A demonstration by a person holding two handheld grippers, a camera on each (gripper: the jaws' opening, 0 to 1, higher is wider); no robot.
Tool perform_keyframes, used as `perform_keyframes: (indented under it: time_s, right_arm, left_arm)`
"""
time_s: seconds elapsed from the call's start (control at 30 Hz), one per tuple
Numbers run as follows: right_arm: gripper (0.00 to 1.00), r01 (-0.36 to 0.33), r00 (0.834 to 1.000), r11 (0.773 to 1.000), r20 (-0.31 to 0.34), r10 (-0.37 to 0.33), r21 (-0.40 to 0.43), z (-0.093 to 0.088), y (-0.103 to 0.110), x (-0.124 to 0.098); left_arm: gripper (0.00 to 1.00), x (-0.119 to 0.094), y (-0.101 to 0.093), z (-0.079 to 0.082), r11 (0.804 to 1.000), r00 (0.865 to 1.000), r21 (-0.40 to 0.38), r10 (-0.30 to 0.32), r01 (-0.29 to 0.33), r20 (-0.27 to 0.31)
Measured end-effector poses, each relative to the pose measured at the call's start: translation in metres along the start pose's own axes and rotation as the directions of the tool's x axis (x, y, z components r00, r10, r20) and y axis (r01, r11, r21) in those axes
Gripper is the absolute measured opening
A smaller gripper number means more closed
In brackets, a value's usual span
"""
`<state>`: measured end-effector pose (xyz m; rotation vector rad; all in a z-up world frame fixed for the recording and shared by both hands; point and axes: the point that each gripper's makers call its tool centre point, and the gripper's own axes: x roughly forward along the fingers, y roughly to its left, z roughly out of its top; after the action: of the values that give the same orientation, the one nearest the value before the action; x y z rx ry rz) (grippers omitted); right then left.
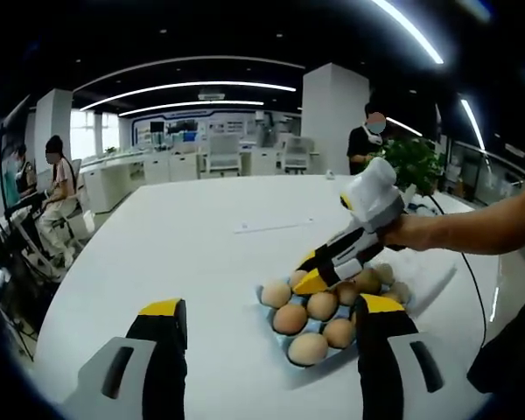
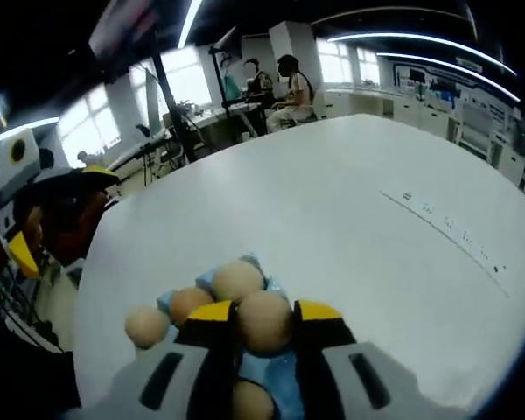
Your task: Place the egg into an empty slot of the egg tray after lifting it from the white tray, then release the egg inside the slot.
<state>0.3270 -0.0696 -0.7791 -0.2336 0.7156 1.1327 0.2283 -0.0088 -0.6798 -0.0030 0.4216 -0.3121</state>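
My right gripper [image 2: 264, 313] is shut on a tan egg [image 2: 264, 322], its yellow-tipped fingers [image 2: 212, 312] pressed against both sides. Just beneath lies the blue egg tray [image 2: 168, 302], with more eggs [image 2: 236, 278] sitting in its slots. In the left gripper view a hand holds that right gripper [image 1: 311, 274] low over the egg tray [image 1: 290, 347], which carries several eggs [image 1: 290, 318]. My left gripper [image 1: 271, 306] stands open on the near side of the tray, with nothing between its jaws. It also appears at the left edge as the left gripper [image 2: 57, 214].
The big white table [image 1: 184, 236] stretches away, with a thin paper strip [image 1: 271, 226] on it. A pale tray rim [image 1: 430, 282] lies just beyond the eggs. A potted plant [image 1: 413, 162] and a standing person [image 1: 367, 140] are at the far edge, and seated people [image 1: 57, 188] to the left.
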Motion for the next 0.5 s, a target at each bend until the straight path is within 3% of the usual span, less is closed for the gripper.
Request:
perform_keyframes:
  time_s: [0.5]
  right_arm:
    - [0.27,-0.003,1.000,1.000,-0.008,0.003,-0.030,-0.0001,-0.0006,-0.0022]
  left_arm:
    - [0.80,-0.0013,0.0025,0.0014,1.000,1.000,-0.001,0.006,-0.006,0.003]
